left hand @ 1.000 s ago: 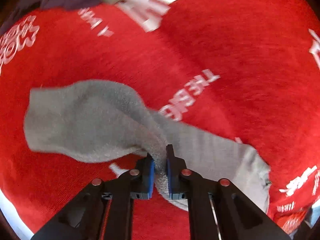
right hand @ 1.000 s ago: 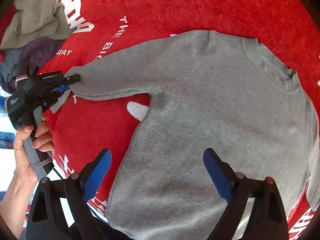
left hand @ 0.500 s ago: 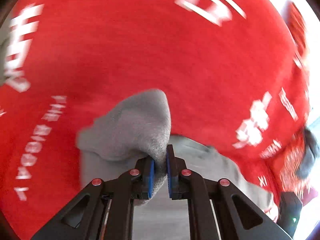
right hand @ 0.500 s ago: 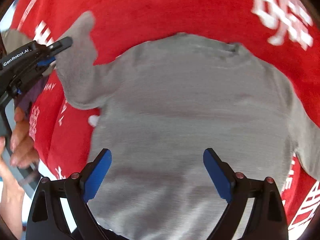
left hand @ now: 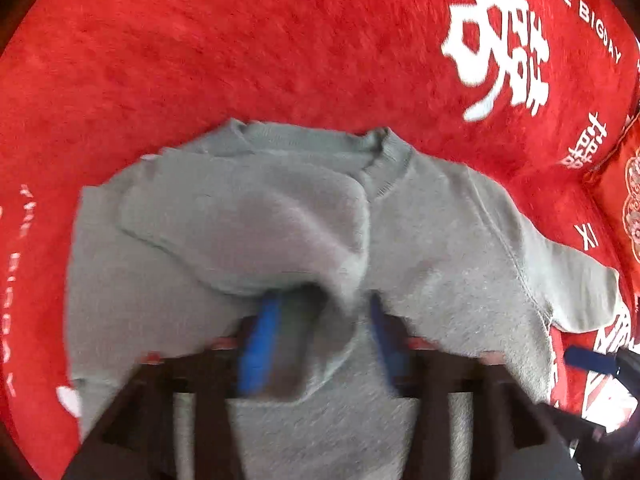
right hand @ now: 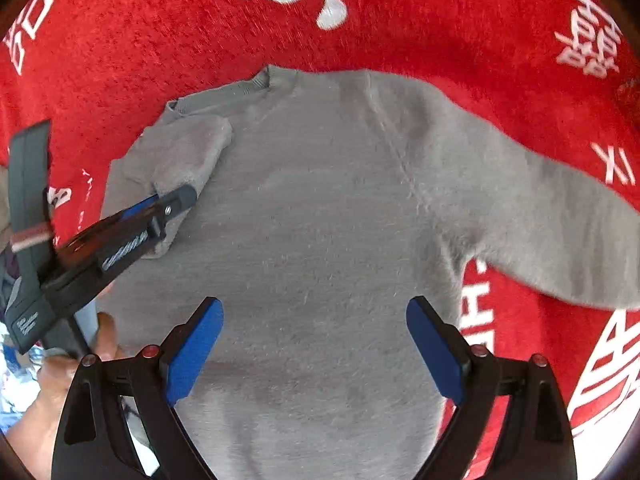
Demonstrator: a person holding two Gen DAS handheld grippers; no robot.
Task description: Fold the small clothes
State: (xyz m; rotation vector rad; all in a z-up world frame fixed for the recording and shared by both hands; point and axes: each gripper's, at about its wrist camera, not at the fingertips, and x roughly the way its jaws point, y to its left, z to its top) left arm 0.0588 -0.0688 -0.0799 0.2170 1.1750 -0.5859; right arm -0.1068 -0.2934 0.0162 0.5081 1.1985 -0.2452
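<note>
A small grey sweatshirt (right hand: 320,208) lies flat on a red cloth (right hand: 160,40), collar at the far side. Its left sleeve (left hand: 248,224) is folded over onto the body. My left gripper (left hand: 320,312) hovers at that sleeve's cuff, blurred, with its blue pads apart and the cuff lying between them; it also shows in the right wrist view (right hand: 176,204). My right gripper (right hand: 316,344) is wide open and empty above the sweatshirt's lower body. The right sleeve (right hand: 560,216) lies stretched out to the right.
The red cloth (left hand: 280,40) carries white characters and lettering. Another red patterned piece (left hand: 628,208) lies at the right edge. A hand (right hand: 60,380) holds the left gripper at the lower left.
The left gripper carried the left sleeve across onto the sweatshirt's body and its pads have spread apart. The right gripper stayed open and shifted over the body.
</note>
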